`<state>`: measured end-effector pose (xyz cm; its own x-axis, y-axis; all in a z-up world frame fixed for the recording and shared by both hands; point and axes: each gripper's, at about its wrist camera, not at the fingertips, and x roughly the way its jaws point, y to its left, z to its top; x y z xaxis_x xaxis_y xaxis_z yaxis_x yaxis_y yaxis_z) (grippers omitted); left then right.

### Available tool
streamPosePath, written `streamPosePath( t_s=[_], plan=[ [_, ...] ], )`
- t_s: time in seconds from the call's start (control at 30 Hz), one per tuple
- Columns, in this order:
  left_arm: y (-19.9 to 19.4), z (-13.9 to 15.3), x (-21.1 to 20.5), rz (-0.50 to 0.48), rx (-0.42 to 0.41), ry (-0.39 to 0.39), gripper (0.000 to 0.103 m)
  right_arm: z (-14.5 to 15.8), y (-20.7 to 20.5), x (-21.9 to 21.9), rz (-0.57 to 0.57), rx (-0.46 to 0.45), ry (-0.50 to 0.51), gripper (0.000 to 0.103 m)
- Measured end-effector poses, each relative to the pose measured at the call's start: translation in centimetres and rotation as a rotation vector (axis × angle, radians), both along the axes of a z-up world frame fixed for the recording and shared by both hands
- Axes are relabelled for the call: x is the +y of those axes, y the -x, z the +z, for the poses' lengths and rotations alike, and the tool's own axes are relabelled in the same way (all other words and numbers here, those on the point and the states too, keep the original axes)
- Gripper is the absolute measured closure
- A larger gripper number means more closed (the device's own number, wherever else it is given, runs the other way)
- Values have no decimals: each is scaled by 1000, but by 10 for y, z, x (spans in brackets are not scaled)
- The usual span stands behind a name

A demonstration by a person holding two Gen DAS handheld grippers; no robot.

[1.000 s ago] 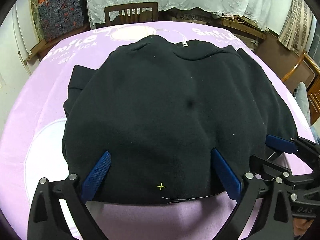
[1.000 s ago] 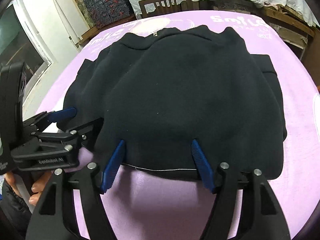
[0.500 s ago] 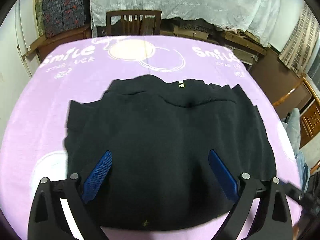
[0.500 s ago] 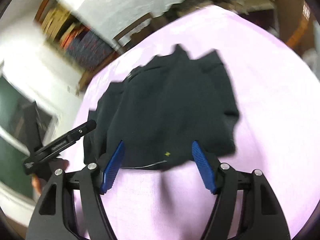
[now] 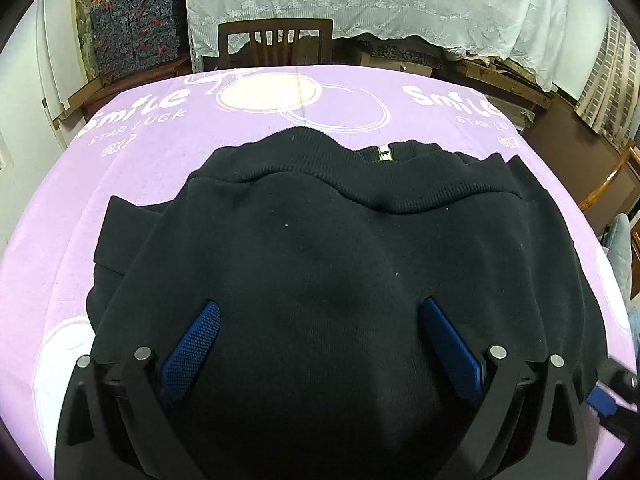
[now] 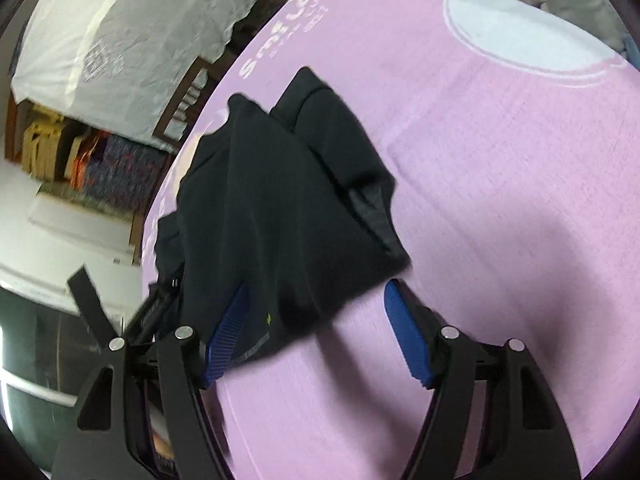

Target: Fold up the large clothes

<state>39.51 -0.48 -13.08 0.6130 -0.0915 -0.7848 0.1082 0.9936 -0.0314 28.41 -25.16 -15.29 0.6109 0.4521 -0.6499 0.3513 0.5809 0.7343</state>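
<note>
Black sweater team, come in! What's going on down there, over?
Left gripper open over the black sweater, not clamped. Right gripper open, empty, at the sweater's edge. Sweater folded on the purple cloth. Nothing in the way.

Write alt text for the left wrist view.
A folded black sweater lies on a purple tablecloth printed with "Smile", its ribbed collar farthest from the camera. The left gripper stands over its near part, blue-padded jaws apart. A wooden chair stands behind the table.

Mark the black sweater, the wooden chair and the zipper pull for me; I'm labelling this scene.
black sweater [image 5: 320,264], left wrist view, middle of its top layer.
wooden chair [image 5: 275,26], left wrist view, top rail of its backrest.
zipper pull [image 5: 385,155], left wrist view, metal piece at the collar.
</note>
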Motion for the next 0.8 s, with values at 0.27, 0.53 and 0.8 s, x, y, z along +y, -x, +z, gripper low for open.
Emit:
streamPosePath(
  t_s=[0.27, 0.53, 0.8],
  plan=[
    [1, 0, -1, -7, -2, 3, 3, -4, -33, 0, -176, -30, 24, 33],
    [0, 1, -1, -8, 0, 2, 3, -5, -29, 21, -184, -48, -2, 33],
    [-2, 0, -2, -12, 1, 0, 3, -7, -46, 17, -185, -96, 55, 77]
  ],
)
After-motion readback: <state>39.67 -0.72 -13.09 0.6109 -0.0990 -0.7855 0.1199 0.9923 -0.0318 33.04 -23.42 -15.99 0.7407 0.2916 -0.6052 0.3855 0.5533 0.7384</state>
